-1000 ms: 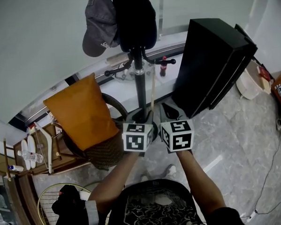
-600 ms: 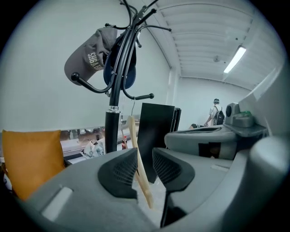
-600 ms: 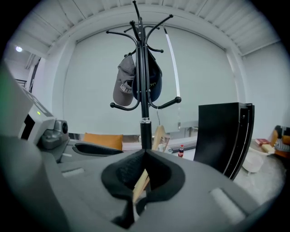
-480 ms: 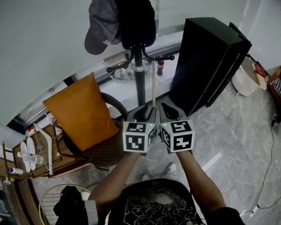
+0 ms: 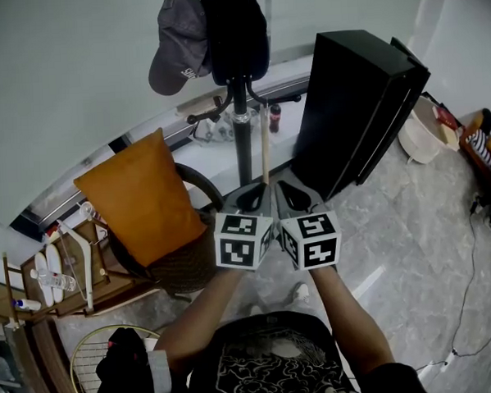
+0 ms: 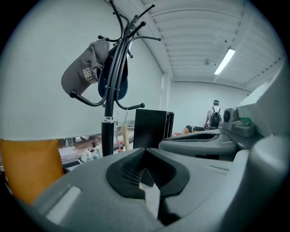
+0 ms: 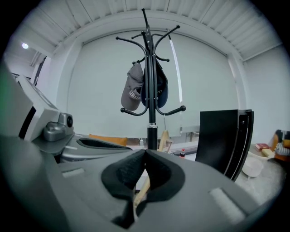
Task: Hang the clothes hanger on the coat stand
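Note:
A black coat stand [image 5: 242, 138] rises just ahead of me, with curved hooks [image 7: 174, 110] low on its pole. The pale wooden clothes hanger [image 5: 265, 149] stands edge-on between my two grippers, right beside the pole. My left gripper [image 5: 252, 198] has just been closing, and its jaws are now shut with a pale piece of the hanger [image 6: 150, 195] between them. My right gripper [image 5: 291, 196] is shut on the hanger's wood [image 7: 142, 192] too. Both grippers sit side by side, a little below the hooks and pointing at the stand.
A grey cap [image 5: 177, 41] and a dark bag [image 5: 235, 32] fill the stand's upper hooks. A tall black cabinet [image 5: 360, 103] stands to the right. Left of the stand, an orange cushion [image 5: 137, 201] lies on a wicker chair. A wooden rack [image 5: 65, 271] is at far left.
Both grippers have carried the hanger slightly up and towards the stand. The hanger's upper end now sits nearer the pole.

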Demonstrator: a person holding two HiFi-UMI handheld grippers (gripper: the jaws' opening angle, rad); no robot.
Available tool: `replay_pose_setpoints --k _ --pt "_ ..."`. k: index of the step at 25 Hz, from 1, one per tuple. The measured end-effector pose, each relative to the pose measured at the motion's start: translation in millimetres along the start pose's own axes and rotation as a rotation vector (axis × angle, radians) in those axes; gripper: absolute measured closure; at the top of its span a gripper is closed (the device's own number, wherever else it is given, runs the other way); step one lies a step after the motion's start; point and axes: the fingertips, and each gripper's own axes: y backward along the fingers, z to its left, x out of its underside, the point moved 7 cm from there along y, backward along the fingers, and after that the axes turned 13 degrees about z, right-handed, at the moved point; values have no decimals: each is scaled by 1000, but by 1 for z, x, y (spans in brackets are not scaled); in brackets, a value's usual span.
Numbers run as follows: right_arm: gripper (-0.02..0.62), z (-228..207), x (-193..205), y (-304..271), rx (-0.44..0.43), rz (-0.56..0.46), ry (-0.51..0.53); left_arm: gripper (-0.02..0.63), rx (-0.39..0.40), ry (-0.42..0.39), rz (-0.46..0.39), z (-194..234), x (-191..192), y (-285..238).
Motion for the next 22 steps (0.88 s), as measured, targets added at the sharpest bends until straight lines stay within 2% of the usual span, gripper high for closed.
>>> replay_pose_setpoints --k 22 --pt "595 0 7 5 43 -2 -29 600 7 -9 9 -1 8 -1"
